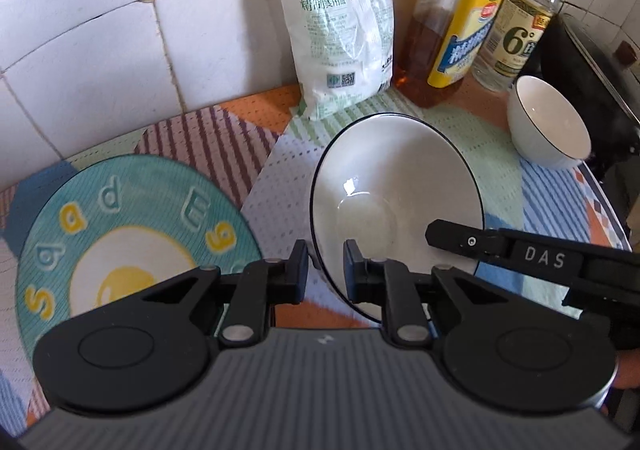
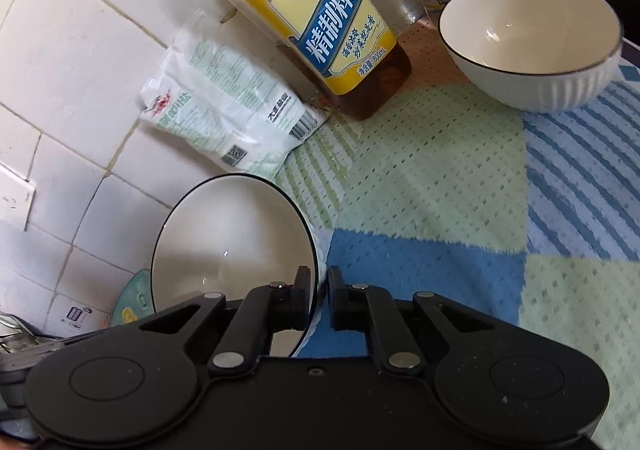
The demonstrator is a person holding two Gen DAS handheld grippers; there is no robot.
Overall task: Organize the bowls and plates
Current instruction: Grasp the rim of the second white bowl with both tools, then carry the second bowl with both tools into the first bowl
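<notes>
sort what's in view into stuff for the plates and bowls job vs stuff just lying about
For the job:
- wide plate, both grippers' fingers closed on its rim: left gripper, right gripper
- small bowl
- egg-pattern plate

Just lying about:
- salt bag
- yellow-label cooking wine bottle
- vinegar bottle
- patchwork cloth

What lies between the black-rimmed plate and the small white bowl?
Only bare patchwork cloth lies between plate and bowl, seen in the right wrist view.

open cloth (image 2: pixel 420 186) right of the plate (image 2: pixel 236 234); 2 bottles (image 2: pixel 320 22) (salt bag (image 2: pixel 224 118) too) block the wall side.
</notes>
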